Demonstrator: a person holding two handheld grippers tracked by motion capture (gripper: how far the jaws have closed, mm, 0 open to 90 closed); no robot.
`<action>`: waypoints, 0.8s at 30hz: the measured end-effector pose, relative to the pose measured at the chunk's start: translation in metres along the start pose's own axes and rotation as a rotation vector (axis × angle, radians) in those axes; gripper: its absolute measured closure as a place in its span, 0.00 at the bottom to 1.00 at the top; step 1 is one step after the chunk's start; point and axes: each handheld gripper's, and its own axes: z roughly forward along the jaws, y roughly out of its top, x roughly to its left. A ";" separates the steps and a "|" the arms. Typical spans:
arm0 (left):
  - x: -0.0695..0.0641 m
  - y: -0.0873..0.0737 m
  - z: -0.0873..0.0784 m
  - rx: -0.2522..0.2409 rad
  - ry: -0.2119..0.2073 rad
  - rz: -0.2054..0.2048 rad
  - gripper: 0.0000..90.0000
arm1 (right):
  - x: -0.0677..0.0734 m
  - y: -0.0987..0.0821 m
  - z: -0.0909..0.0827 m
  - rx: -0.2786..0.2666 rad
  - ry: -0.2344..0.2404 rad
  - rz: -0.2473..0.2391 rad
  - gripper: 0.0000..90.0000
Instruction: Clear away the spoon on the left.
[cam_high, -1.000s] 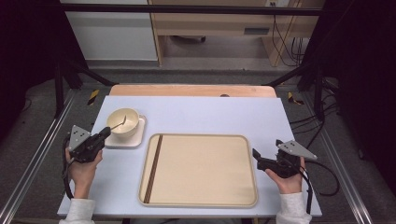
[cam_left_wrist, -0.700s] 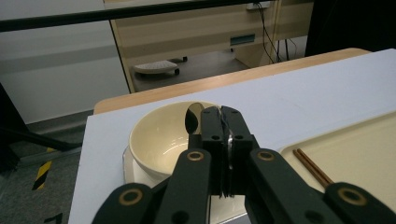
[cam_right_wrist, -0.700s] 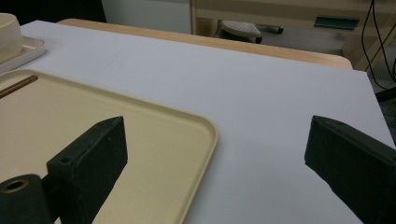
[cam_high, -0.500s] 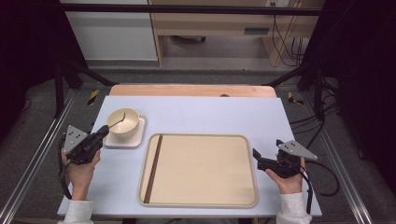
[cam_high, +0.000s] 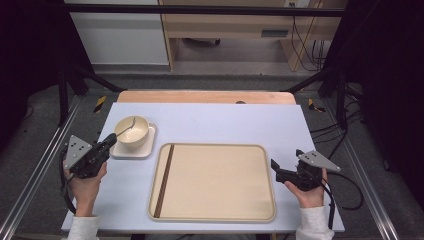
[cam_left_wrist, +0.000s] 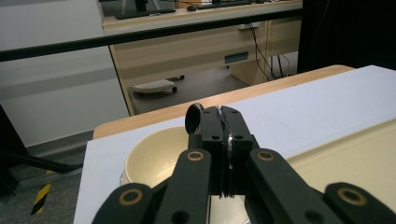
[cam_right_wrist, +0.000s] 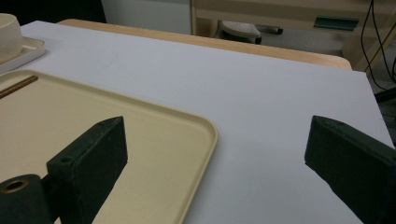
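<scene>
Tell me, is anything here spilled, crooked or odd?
Nothing is spilled or broken. The spoon sticks out of the bowl because the left tool is shut on its handle. The bowl sits on its small plate, chopsticks lie straight in the tray, and the right tool is open.

Pale lavender-white rectangular tabletop (cam_high: 225, 117) with a light wooden strip (cam_high: 205, 96) along its far edge. Dark grey floor (cam_high: 235, 80) beyond. Black metal frame bar (cam_high: 200, 9) across the top, black slanted struts (cam_high: 82, 75) at the sides. Light wooden desk (cam_high: 240, 27) at the back, white panel (cam_high: 117, 37) left of it. Black cables (cam_high: 307, 45) hang at right. Yellow-black hazard tape (cam_high: 100, 103) on floor. Even indoor light.
</scene>
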 end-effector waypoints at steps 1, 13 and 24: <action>-0.001 0.000 0.000 0.000 -0.003 0.001 0.99 | 0.000 0.000 0.000 0.000 0.000 0.000 0.07; -0.015 0.006 -0.002 -0.013 -0.032 0.031 0.99 | -0.001 0.000 -0.001 -0.002 -0.001 -0.001 0.07; -0.036 0.013 -0.005 -0.038 -0.074 0.065 0.99 | 0.000 0.000 -0.001 -0.001 -0.001 -0.001 0.07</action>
